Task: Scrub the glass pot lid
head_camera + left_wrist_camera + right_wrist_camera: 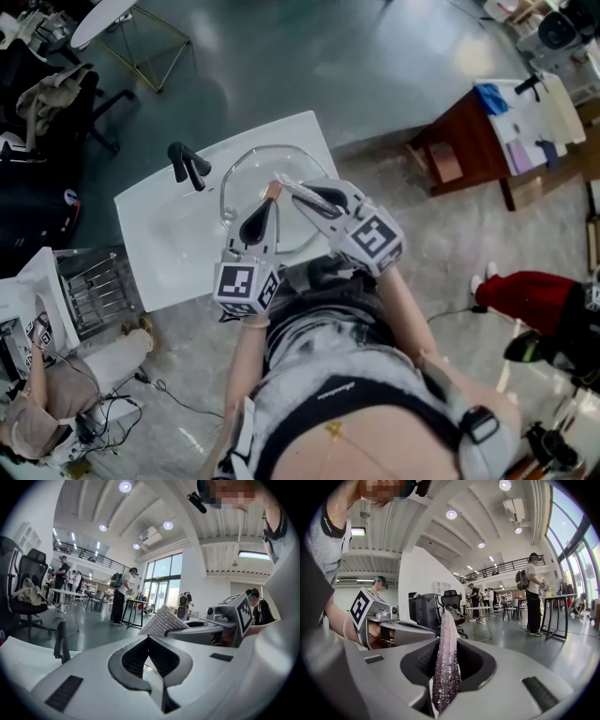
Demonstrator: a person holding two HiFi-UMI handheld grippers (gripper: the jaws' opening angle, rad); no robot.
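We've got the glass pot lid [246, 178] up over the sink [169, 244], left gripper [149, 641] pinched shut on what looks like its thin rim, right gripper [446, 681] clamping the scrub pad [447, 634], so it's slick, stiff, breakable glass, best held by the rim.

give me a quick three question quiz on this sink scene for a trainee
1. Multiple choice: what is the right gripper clamped on?
A. a bottle
B. a sparkly scrubber
C. nothing

2. True or false: the left gripper has its jaws wide apart.

3. Fill the gap: in the head view the glass lid is up over the white ___.

Key: 1 B. 2 false, the jaws are shut. 3 sink.
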